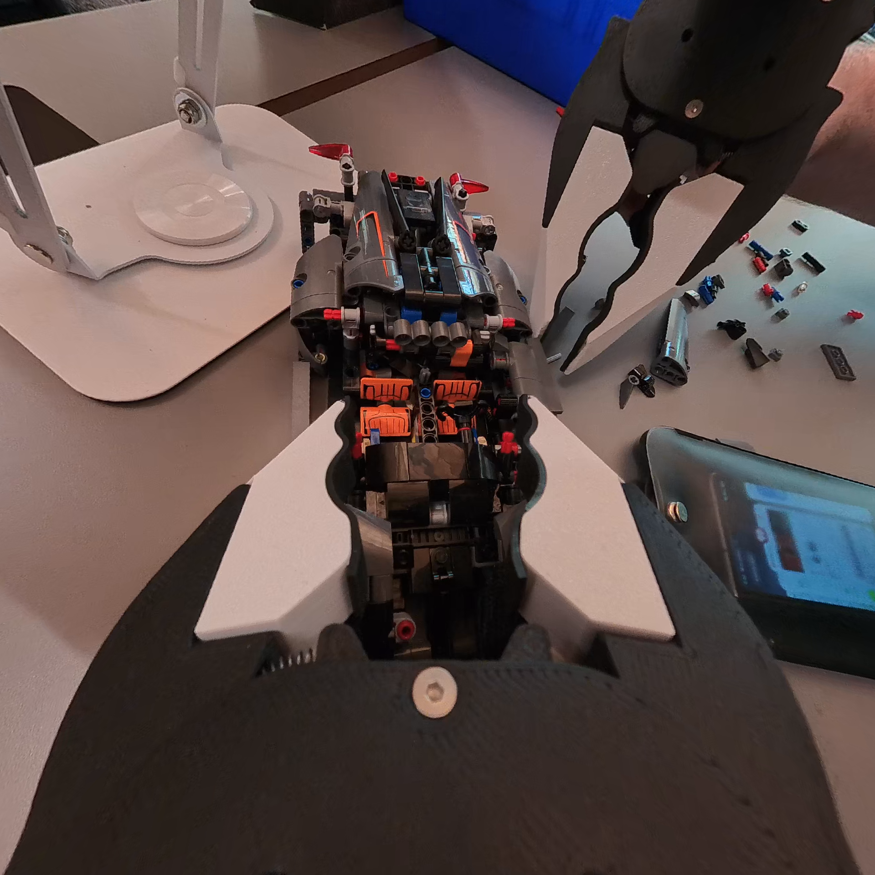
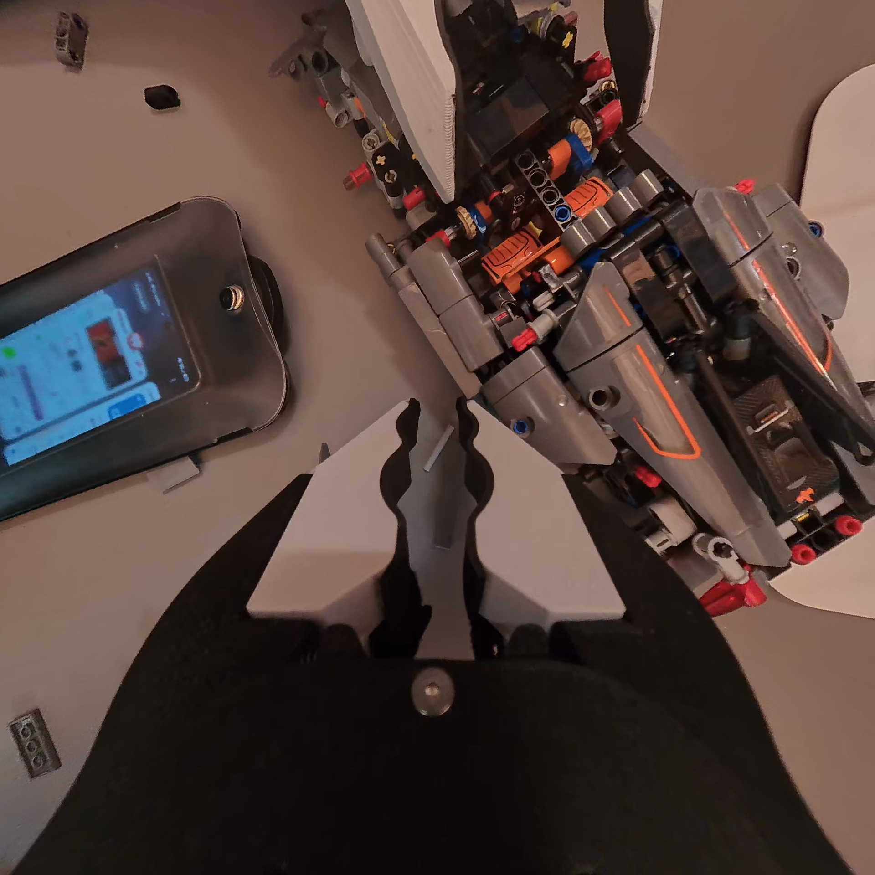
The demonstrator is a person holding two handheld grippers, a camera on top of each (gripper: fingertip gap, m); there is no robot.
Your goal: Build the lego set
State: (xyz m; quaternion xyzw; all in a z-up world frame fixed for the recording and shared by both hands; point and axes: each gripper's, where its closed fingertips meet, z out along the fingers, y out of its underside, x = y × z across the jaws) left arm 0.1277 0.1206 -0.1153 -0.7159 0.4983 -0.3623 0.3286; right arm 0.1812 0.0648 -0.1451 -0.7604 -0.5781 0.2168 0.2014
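The half-built lego car [image 1: 416, 246] is dark grey with orange seats and red tail pieces and lies on the table. My left gripper [image 1: 433, 412] is shut on the car's near end, one white finger on each side. The car also shows in the right wrist view [image 2: 663, 379]. My right gripper [image 2: 438, 407] is shut on a thin flat grey piece [image 2: 442, 511], just beside the car's grey side panel. In the left wrist view the right gripper [image 1: 555, 352] comes down from the upper right and holds the grey piece [image 1: 561, 322] at the car's right flank.
Several loose small pieces [image 1: 757, 293] and a long grey panel [image 1: 672, 341] lie to the right. A phone in a holder [image 1: 781, 544] [image 2: 118, 355] lies near the car. A white stand base [image 1: 165, 236] sits at left, a blue box [image 1: 511, 42] behind. A grey plate [image 2: 34, 743] lies alone. About 9 cm separates my left fingertips from my right. From the right gripper's tips to the grey plate [image 2: 34, 743] is close to 25 cm. My left wrist view [image 1: 839, 361] looks at it from another angle.
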